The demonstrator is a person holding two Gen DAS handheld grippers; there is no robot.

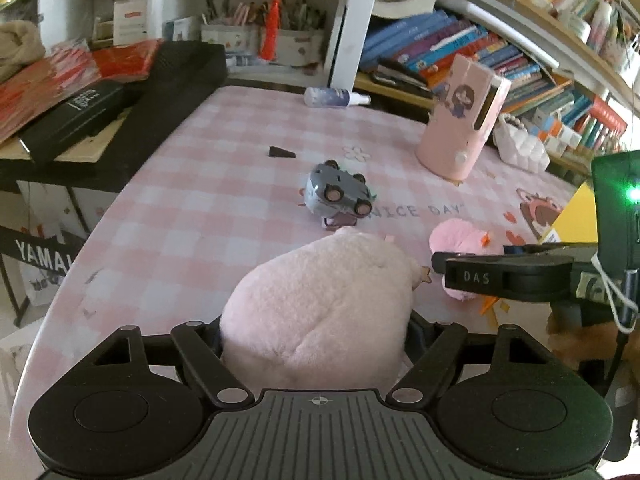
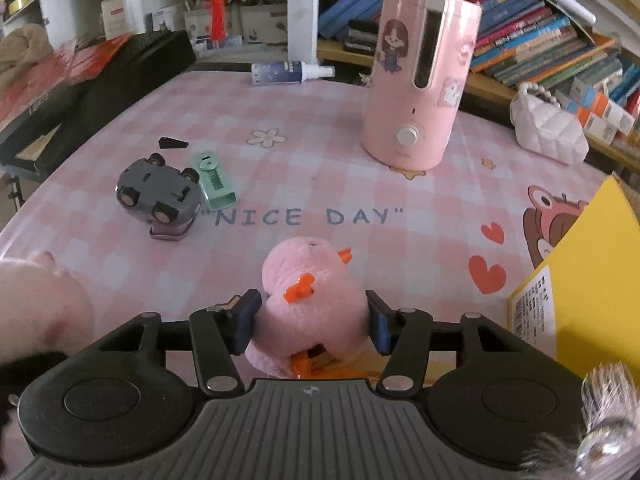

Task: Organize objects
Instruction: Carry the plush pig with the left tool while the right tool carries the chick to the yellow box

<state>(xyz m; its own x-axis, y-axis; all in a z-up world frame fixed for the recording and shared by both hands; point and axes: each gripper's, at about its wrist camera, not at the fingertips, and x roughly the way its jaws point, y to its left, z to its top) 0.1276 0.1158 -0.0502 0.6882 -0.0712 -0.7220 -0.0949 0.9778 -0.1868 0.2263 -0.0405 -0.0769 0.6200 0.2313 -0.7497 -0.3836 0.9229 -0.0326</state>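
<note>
My left gripper (image 1: 316,332) is shut on a big pale pink plush (image 1: 320,304) that fills the gap between its fingers, low over the pink checked table (image 1: 192,184). My right gripper (image 2: 312,324) is shut on a smaller pink plush duck with orange feet (image 2: 308,296); the duck also shows in the left wrist view (image 1: 460,240) behind the right gripper's finger (image 1: 500,276). A grey toy car (image 2: 158,194) lies upside down at the left, touching a mint green box (image 2: 214,182). The big plush edges into the right wrist view (image 2: 36,304).
A tall pink humidifier (image 2: 420,84) stands at the back right. A spray bottle (image 2: 288,72) lies at the table's far edge. A white quilted bag (image 2: 548,128), a yellow book (image 2: 580,272), a small black wedge (image 2: 172,143) and bookshelves (image 2: 540,40) surround the table.
</note>
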